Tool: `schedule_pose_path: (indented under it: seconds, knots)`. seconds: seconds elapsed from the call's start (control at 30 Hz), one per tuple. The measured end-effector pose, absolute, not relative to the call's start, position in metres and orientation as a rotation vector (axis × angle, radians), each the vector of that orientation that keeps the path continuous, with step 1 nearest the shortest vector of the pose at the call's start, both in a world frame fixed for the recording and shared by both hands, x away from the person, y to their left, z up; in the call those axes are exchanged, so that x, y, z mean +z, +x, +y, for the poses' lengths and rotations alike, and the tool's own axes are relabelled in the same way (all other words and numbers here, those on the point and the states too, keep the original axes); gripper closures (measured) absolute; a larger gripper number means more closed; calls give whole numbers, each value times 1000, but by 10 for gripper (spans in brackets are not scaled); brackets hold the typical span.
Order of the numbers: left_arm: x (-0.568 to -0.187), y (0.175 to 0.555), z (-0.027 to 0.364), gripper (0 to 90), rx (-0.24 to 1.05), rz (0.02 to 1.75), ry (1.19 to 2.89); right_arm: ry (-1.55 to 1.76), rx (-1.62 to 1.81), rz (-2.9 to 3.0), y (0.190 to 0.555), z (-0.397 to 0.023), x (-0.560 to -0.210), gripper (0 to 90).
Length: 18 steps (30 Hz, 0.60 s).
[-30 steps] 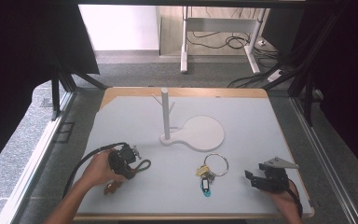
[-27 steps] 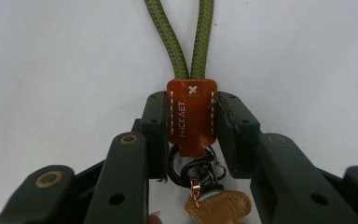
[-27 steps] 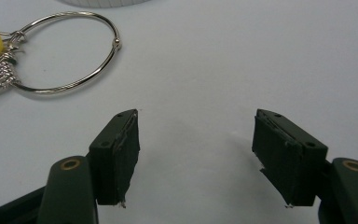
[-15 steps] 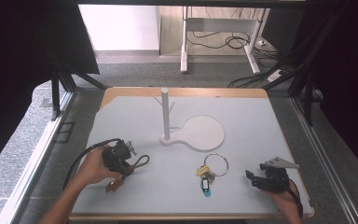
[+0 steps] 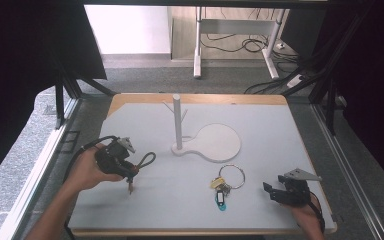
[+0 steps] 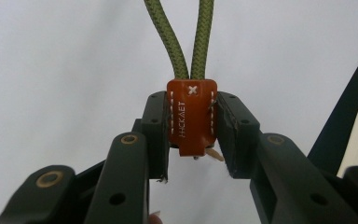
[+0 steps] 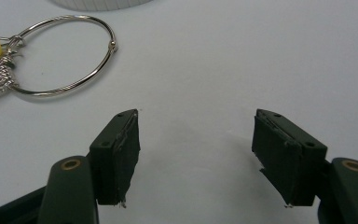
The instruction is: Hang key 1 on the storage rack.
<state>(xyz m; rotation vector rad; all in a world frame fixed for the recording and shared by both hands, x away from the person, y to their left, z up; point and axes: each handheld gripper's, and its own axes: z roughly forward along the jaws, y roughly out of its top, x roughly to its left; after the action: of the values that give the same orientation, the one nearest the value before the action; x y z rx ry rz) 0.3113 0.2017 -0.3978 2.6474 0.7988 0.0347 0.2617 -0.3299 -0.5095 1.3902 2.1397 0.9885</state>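
Observation:
My left gripper [image 5: 128, 170] is shut on a keychain: its two pads clamp an orange leather tab [image 6: 191, 116] from which a green cord loop [image 6: 186, 37] runs away from the jaws. In the high view the cord loop [image 5: 147, 161] sticks out to the right of the gripper and a small key [image 5: 130, 188] dangles under it, above the left part of the table. My right gripper [image 5: 271, 191] rests at the front right, jaws wide apart with bare table between them [image 7: 196, 140]. A metal key ring [image 5: 231, 176] with keys and tags lies left of it.
A white stand [image 5: 177, 122] with a post, side pegs and a round flat base [image 5: 217, 142] stands mid-table. The key ring [image 7: 60, 56] lies ahead-left of the right jaws. The table's wooden edge [image 5: 200, 98] runs along the back; cables and desk legs lie beyond.
The left hand has risen and shifted slightly back and left with the keychain, which now hangs off the table. The right gripper has stayed put.

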Motion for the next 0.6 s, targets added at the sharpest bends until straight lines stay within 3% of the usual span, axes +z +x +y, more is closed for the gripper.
schedule_pose_path:
  seconds: [0.6]
  knots:
    - [-368,324,194,665,62,808,2599,1399,1052,2129,260,-331,-507,322]
